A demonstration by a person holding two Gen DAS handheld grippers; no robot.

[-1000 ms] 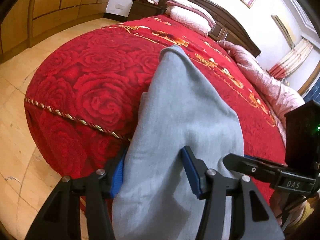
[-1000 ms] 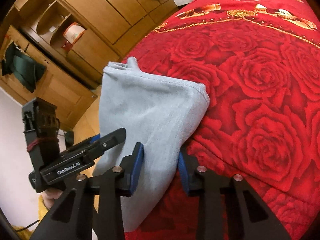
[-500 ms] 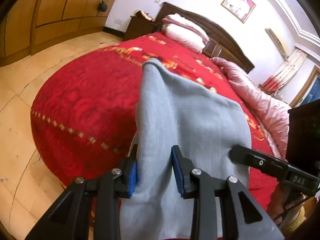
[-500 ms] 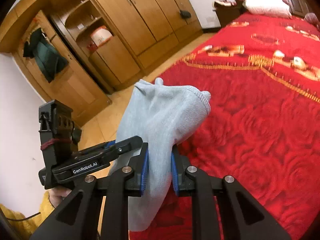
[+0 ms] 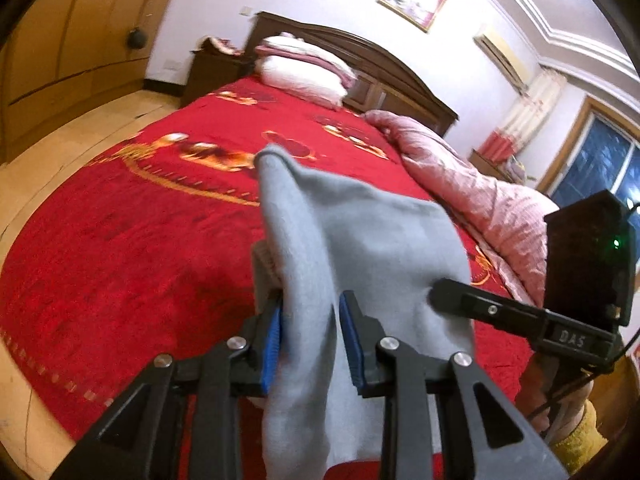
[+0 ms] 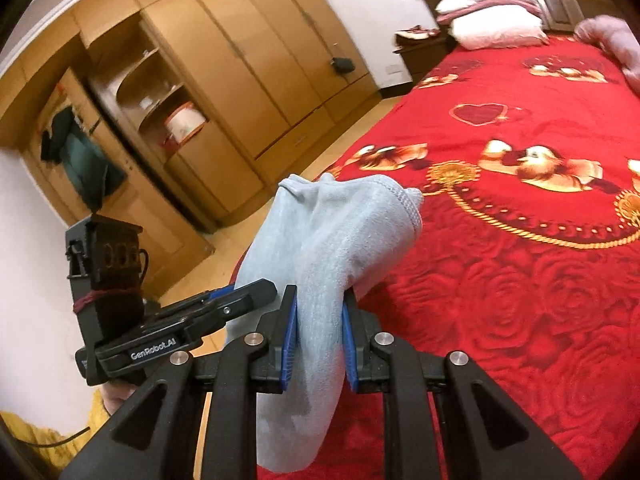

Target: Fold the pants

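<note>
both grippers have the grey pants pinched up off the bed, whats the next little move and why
Probably carry the grey pants forward and lower them onto the red bedspread. Both the left gripper and right gripper are clamped on bunched fabric held in the air, so no fold can be flattened until it lies on the bed.

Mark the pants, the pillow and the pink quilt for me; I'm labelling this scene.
pants (image 5: 360, 232): left wrist view, the grey fabric above the clamp.
pillow (image 6: 492, 24): right wrist view, the middle of its white front.
pink quilt (image 5: 460, 168): left wrist view, its bunched middle.
</note>
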